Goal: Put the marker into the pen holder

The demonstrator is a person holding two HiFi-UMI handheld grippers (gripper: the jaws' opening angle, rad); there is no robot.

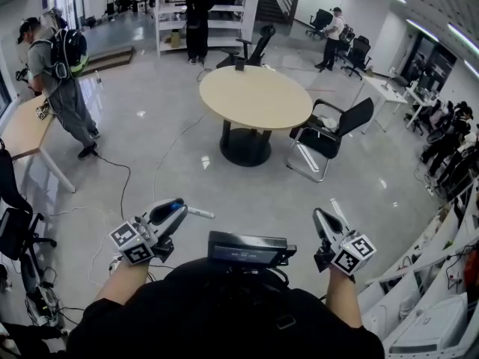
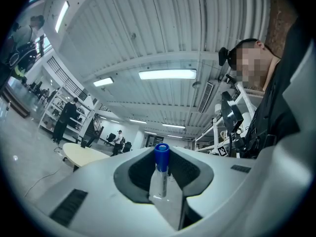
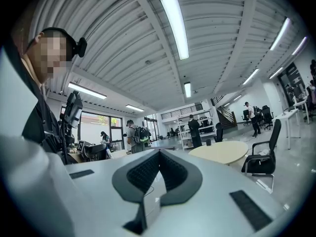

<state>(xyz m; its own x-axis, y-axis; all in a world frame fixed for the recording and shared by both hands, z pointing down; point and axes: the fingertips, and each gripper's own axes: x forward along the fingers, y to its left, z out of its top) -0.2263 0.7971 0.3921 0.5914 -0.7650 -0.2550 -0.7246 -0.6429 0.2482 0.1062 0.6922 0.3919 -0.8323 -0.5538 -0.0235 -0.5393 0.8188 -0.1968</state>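
Blue-capped marker (image 2: 160,172) sits clamped in left gripper (image 1: 171,212) jaws, cap forward, likely for carrying; right gripper (image 1: 325,219) jaws together, empty; holder unseen.

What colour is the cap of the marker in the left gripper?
Blue cap; the left gripper view shows it best.

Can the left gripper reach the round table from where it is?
Probably not. The left gripper, shut on the marker, hangs close to the person, and a stretch of floor lies between it and the table.
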